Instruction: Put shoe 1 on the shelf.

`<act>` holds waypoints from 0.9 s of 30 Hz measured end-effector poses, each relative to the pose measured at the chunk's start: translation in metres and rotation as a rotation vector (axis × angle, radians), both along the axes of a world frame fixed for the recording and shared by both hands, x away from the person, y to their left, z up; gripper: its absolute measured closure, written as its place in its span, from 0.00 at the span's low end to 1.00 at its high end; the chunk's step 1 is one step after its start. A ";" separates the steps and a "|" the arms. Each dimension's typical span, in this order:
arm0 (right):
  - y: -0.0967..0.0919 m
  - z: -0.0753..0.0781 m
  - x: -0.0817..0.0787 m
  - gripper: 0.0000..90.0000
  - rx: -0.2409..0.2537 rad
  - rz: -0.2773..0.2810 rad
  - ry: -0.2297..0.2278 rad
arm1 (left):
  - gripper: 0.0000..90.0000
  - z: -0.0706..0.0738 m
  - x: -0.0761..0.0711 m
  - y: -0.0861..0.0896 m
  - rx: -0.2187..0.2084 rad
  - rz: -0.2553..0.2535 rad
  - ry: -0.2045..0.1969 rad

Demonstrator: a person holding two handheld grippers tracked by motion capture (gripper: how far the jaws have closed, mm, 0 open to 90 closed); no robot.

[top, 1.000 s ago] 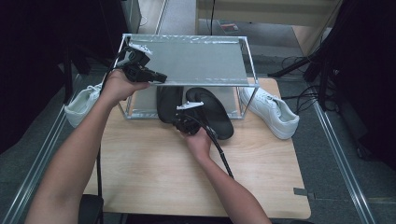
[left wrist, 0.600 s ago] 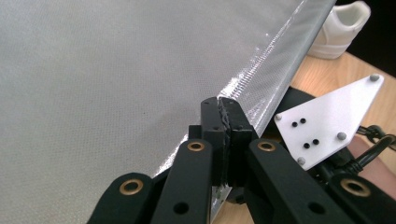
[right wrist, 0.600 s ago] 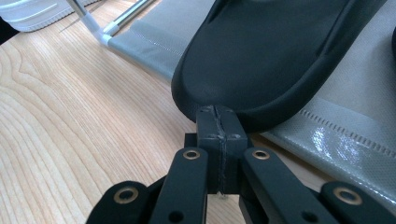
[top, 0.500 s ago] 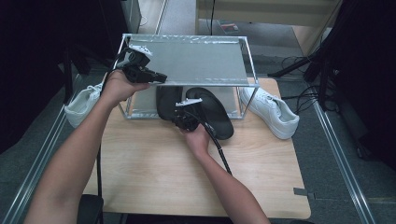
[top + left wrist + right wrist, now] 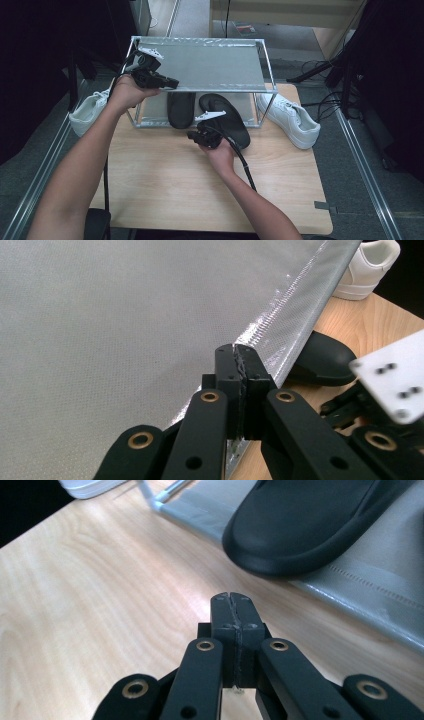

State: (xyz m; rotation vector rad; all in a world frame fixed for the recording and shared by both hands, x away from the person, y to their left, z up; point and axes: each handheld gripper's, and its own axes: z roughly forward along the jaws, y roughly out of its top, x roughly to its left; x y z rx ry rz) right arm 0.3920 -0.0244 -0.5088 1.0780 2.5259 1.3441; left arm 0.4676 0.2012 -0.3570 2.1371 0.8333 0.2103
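Slippers [image 5: 225, 119] lie on the rack's [image 5: 210, 62] lower shelf, near one jutting over the desk [image 5: 165, 180]; both tongs, left [image 5: 170, 82] and right [image 5: 196, 136], are closed empty, so the right must open to grasp it.

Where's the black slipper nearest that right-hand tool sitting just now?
In the high view the black slipper lies under the rack, toe poking onto the wooden table, just beyond the right gripper.

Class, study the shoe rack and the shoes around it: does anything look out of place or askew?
Yes. One black slipper lies slanted, its end sticking out past the rack's lower shelf onto the table, while the other black slipper sits straight inside.
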 end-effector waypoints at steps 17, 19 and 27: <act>-0.066 0.020 -0.029 1.00 0.035 0.005 -0.036 | 1.00 0.002 0.000 -0.002 0.019 0.008 0.000; -0.075 0.019 -0.030 1.00 0.031 -0.011 -0.033 | 1.00 0.002 0.000 -0.002 0.020 0.004 0.000; -0.109 0.017 -0.037 1.00 0.024 -0.042 -0.036 | 1.00 0.002 0.000 -0.002 0.018 0.008 0.000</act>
